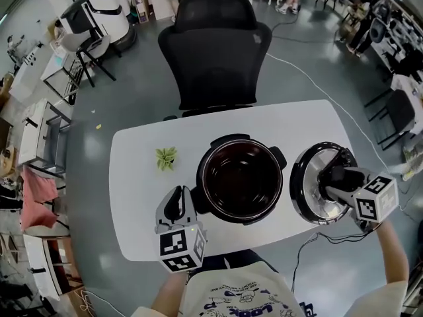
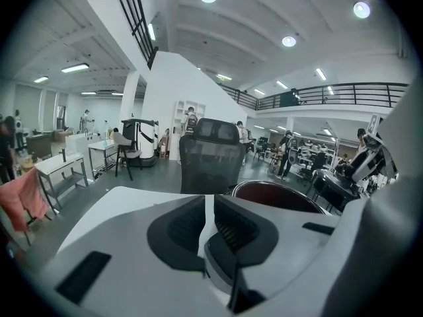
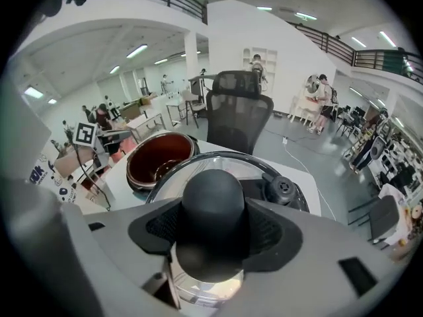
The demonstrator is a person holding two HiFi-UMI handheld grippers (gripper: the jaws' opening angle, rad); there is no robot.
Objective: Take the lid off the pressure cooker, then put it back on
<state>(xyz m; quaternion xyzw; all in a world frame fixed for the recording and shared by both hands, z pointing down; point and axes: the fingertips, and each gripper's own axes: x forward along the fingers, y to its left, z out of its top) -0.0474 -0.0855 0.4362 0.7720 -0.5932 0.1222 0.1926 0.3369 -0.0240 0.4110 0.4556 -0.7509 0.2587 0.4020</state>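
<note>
Your right gripper (image 1: 332,179) is clamped on the round black knob (image 3: 213,207) of the lid (image 1: 305,183). One jaw sits on each side of the knob and the pads press on it. The lid is off the pot (image 1: 241,177). It is to the right of the pot, over the right end of the white table (image 1: 139,197), and it is tilted. The lid has a shiny middle and a dark ring round it. A small round black valve (image 3: 284,189) sits on the lid just beside the knob.

The pot stands open in the middle of the table. Its inside is dark red-brown, and you can see right down into it.

Your left gripper (image 1: 176,201) is low at the left side of the pot, just beside it. I cannot tell if it touches the pot. Its jaws are almost together, with only a thin slit and nothing in between.

A little green plant (image 1: 166,157) sits on the table to the left of the pot, apart from it. A black chair (image 1: 215,51) stands at the far side of the table.
</note>
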